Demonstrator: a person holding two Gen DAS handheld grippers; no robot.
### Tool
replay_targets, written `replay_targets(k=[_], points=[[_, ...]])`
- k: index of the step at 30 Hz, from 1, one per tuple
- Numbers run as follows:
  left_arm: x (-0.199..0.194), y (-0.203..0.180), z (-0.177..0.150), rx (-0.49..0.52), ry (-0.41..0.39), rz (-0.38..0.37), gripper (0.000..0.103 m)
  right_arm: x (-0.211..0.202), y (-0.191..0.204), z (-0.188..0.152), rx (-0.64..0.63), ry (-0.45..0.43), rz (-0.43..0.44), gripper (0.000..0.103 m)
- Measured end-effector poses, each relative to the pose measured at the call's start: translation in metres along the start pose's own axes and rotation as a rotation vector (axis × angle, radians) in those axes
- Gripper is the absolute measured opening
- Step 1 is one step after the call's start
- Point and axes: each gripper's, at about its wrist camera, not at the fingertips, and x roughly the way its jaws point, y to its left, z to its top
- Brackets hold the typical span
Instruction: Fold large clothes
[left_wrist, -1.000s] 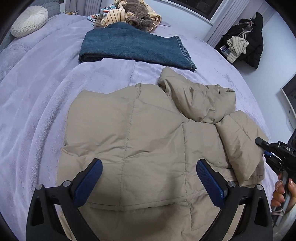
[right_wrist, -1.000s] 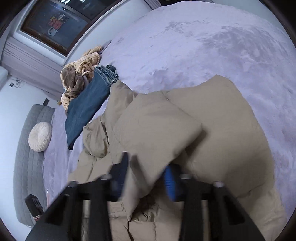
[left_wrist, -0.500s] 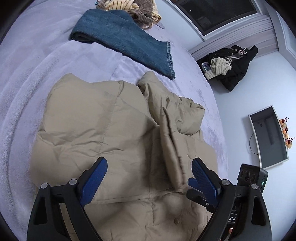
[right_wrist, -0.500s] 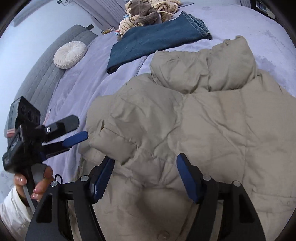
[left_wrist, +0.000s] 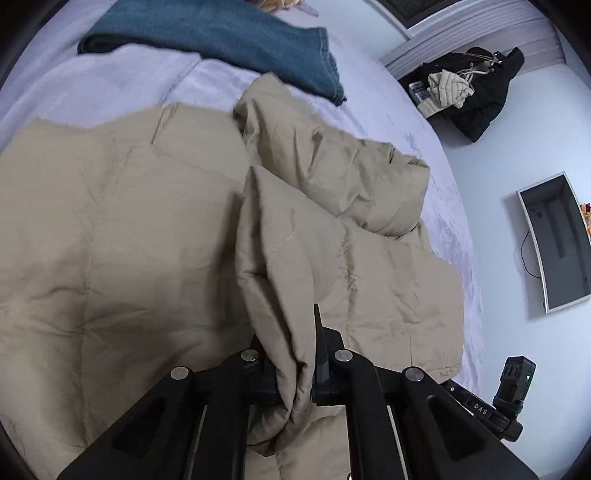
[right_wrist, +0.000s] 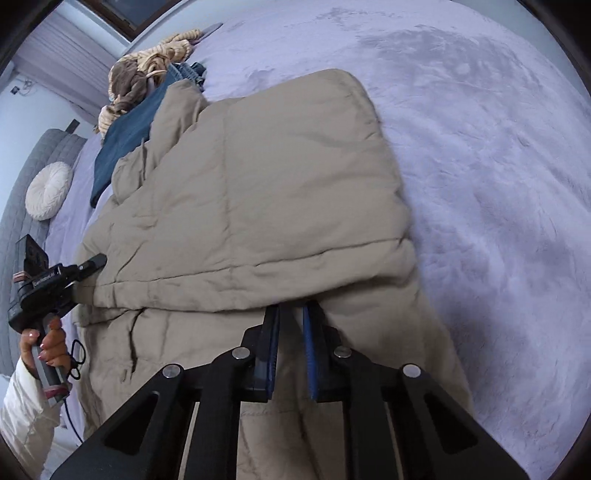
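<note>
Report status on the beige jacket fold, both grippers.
Left hand-held gripper shut on beige jacket. Right hand-held gripper shut on its folded edge. Jeans touch the collar end.

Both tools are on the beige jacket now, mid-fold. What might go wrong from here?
1. The left tool is shut on a thick bunched edge of the jacket; the puffy fabric may slip out as it is carried over.
2. The right tool sits at the folded flap's edge, but its jaws show a narrow gap with little cloth visible between them, so that side could lag.
3. The jeans lie right beside the jacket's hood and might get dragged.
</note>
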Motion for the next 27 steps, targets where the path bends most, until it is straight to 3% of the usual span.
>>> replay_targets(k=[4, 8, 11, 14, 15, 17, 18, 19, 20, 21, 23, 25, 27], points=[[-0.031, 0.0, -0.003, 0.041, -0.087, 0.063, 0.01, 0.0, -0.005, 0.018, -0.043, -0.06, -0.113, 0.008], [-0.018, 0.021, -0.008, 0.045, -0.031, 0.125, 0.01, -0.012, 0.003, 0.04, -0.106, -0.133, -0.149, 0.008], [-0.006, 0.03, -0.018, 0.067, -0.022, 0.166, 0.011, 0.007, -0.008, 0.04, -0.121, -0.077, -0.194, 0.007], [-0.008, 0.03, -0.02, 0.057, -0.04, 0.191, 0.015, 0.021, -0.026, 0.034, -0.076, -0.045, -0.156, 0.006], [-0.012, 0.03, -0.021, 0.061, -0.048, 0.214, 0.022, 0.019, -0.028, 0.033, -0.06, -0.049, -0.146, 0.007], [-0.022, 0.027, -0.022, 0.081, -0.07, 0.282, 0.047, 0.012, -0.025, 0.032, -0.057, -0.042, -0.144, 0.008], [-0.029, 0.026, -0.022, 0.094, -0.087, 0.313, 0.07, 0.006, -0.022, 0.03, -0.073, -0.034, -0.141, 0.012], [-0.039, 0.024, -0.023, 0.109, -0.118, 0.331, 0.077, 0.0, -0.017, 0.026, -0.093, -0.022, -0.145, 0.013], [-0.048, 0.024, -0.025, 0.119, -0.137, 0.334, 0.077, -0.005, -0.014, 0.021, -0.111, -0.013, -0.155, 0.021], [-0.055, 0.025, -0.025, 0.126, -0.138, 0.33, 0.077, -0.013, -0.012, 0.015, -0.127, -0.005, -0.162, 0.038], [-0.067, 0.026, -0.024, 0.125, -0.146, 0.327, 0.073, -0.03, -0.01, 0.001, -0.138, -0.016, -0.16, 0.053], [-0.073, 0.025, -0.02, 0.145, -0.146, 0.325, 0.04, -0.05, -0.012, -0.012, -0.138, -0.058, -0.19, 0.053], [-0.07, 0.018, -0.014, 0.171, -0.135, 0.318, 0.03, -0.063, -0.016, -0.012, -0.108, -0.11, -0.213, 0.053]])
